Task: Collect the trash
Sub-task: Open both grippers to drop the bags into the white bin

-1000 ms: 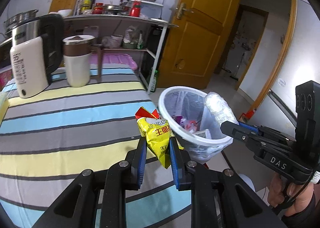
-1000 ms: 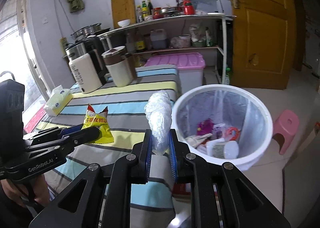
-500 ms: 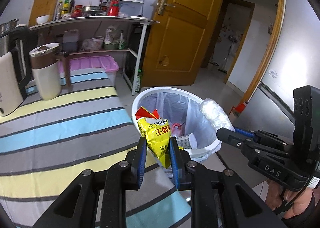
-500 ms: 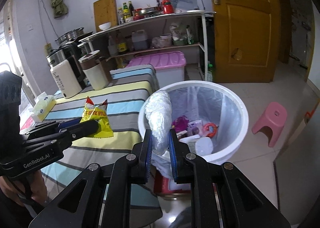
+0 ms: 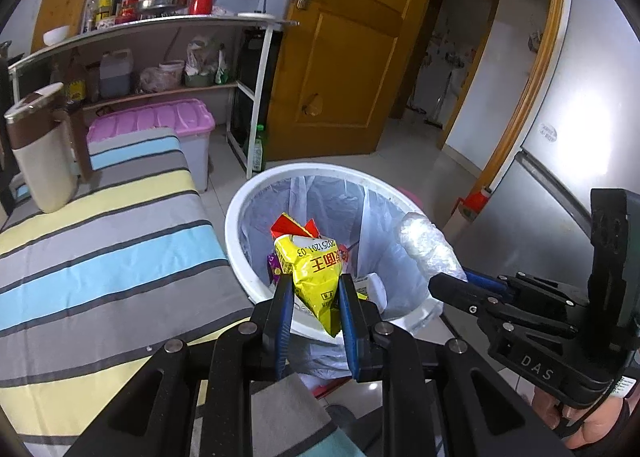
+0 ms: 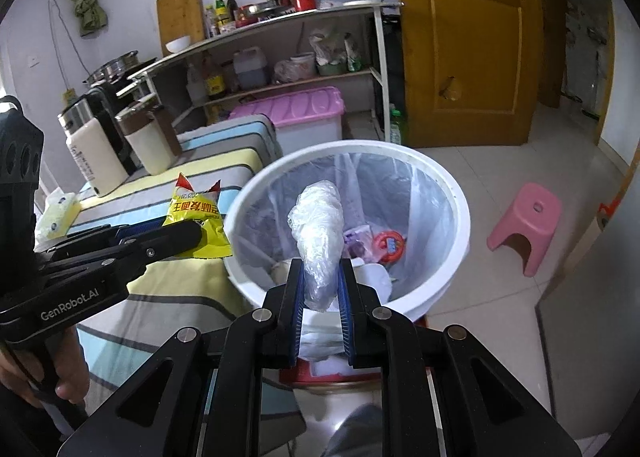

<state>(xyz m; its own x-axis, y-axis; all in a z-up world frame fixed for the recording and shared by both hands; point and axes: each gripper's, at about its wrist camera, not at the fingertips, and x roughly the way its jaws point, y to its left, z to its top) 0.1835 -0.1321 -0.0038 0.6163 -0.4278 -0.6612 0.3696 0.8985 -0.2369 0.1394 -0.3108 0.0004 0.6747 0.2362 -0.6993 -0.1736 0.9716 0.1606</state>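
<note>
My left gripper [image 5: 314,285] is shut on a yellow snack bag [image 5: 314,269] with a torn red top, held over the near rim of the white trash bin [image 5: 240,253]. A crumpled clear plastic bag [image 6: 318,233] is pinched in my right gripper [image 6: 320,277], which hangs above the same bin [image 6: 460,217]. In the left wrist view the right gripper [image 5: 448,283] reaches in from the right with the plastic bag [image 5: 426,247]. In the right wrist view the left gripper [image 6: 192,235] comes in from the left with the snack bag [image 6: 196,217]. The lined bin holds several scraps.
A table with a striped cloth [image 5: 100,249] lies left of the bin, with a cream jug [image 5: 38,161] at its far end. Behind stand a pink-lidded box [image 6: 296,117], a cluttered shelf [image 6: 280,53] and a wooden door [image 6: 460,41]. A pink stool [image 6: 528,225] sits on the floor right of the bin.
Both grippers have swung right from over the striped table to over the bin, keeping their loads. The bin now looks nearer and more central in both views.
</note>
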